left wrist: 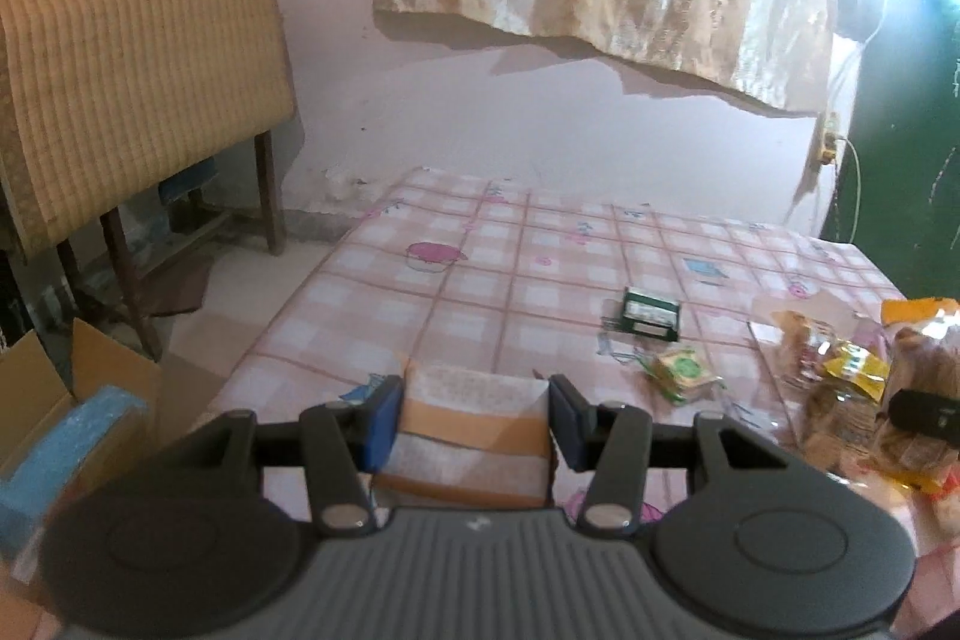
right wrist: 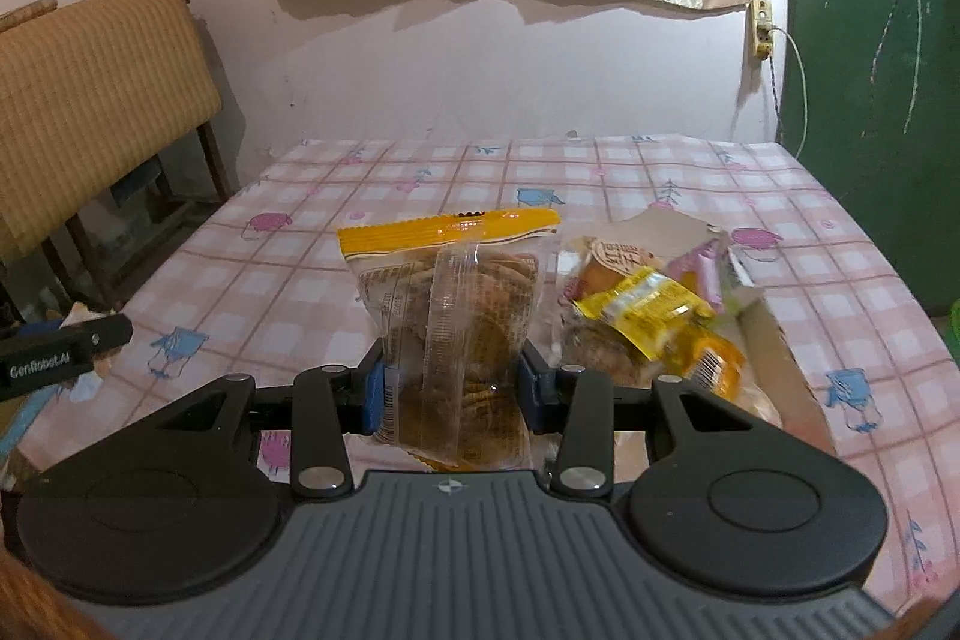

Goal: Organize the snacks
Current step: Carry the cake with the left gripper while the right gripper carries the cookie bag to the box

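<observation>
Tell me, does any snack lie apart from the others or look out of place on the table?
Yes. A dark green box and a small green-yellow packet lie loose on the checked tablecloth, apart from the snack pile heaped in the cardboard box. Nothing looks spilled or torn.

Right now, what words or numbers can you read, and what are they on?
"GenRobot.AI": white letters on the black left gripper, seen at the right wrist view's left edge.
Clear cookie bag with the yellow top, held by the right gripper: small print, too blurred to read.
Small dark green box: label unreadable.
Tape-sealed white box in the left gripper: faint print, unreadable.
</observation>
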Demonstrator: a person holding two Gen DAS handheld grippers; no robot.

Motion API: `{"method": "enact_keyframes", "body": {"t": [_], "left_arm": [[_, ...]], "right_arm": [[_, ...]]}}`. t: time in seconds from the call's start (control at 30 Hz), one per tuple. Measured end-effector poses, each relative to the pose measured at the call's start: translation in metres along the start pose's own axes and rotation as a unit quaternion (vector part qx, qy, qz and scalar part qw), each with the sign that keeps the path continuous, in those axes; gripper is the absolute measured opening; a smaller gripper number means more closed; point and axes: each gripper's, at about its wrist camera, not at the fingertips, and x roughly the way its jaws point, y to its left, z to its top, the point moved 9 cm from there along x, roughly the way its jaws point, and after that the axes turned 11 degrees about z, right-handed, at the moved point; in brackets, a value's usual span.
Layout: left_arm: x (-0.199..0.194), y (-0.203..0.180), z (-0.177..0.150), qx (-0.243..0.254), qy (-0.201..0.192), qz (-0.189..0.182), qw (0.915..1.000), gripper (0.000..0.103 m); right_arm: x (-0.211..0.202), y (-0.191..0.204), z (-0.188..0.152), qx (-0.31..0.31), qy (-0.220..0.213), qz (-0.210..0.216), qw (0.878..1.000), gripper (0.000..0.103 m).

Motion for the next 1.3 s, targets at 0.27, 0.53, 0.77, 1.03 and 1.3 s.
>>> {"method": "enact_keyframes", "body": {"t": [0.27,0.53,0.77,1.03,1.3], "left_arm": [[-0.02,-0.018,-0.004,0.004,0.001,-0.015,0.9999,0.05],[-0.035,-0.03,-0.001,0.017,-0.012,-0.019,0.9996,0.05],[-0.044,-0.041,0.003,0.023,-0.019,-0.024,0.9993,0.05],[-0.05,-0.052,0.004,0.029,-0.022,-0.037,0.9987,0.051],[-0.053,-0.065,0.006,0.032,-0.022,-0.048,0.9981,0.05]], "right_arm": [[-0.035,-0.002,-0.008,0.006,-0.008,0.003,1.0,0.05],[-0.049,0.002,-0.011,-0.008,-0.022,0.0,1.0,0.05],[-0.058,-0.001,-0.011,-0.011,-0.033,-0.002,0.999,0.05],[-0.071,-0.01,-0.01,-0.011,-0.045,-0.011,0.999,0.05],[-0.082,-0.018,-0.011,-0.011,-0.053,-0.028,0.998,0.05]]}}
